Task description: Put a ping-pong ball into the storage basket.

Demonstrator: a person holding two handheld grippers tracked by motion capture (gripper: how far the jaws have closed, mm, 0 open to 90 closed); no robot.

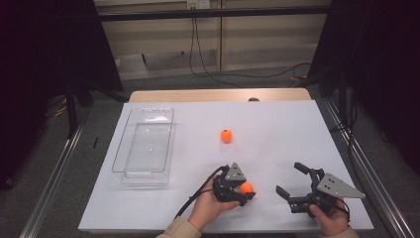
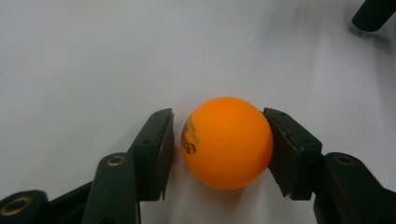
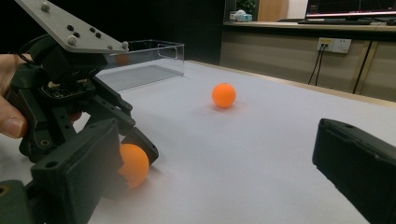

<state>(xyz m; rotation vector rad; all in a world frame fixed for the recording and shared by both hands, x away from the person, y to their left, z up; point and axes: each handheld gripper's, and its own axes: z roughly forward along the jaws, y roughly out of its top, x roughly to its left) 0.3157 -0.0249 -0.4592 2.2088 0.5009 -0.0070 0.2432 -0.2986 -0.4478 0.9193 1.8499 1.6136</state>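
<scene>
White table point(image 1: 277, 124) carries a clear tray point(image 1: 143, 146) by its left edge, my right gripper point(image 1: 293, 180) gaping empty near the front edge, my left gripper point(image 1: 243, 191) nearly closed around an orange ball point(image 1: 246, 187) there, second ball point(image 1: 226, 135) mid-table.

ball between left gripper point(image 1: 241, 190) jaws point(image 2: 227, 142): orange, dark printed mark
ball beyond it point(image 1: 226, 135): plain orange
grippers: black
table cover point(image 1: 277, 129): white
tray point(image 1: 130, 148): clear
</scene>
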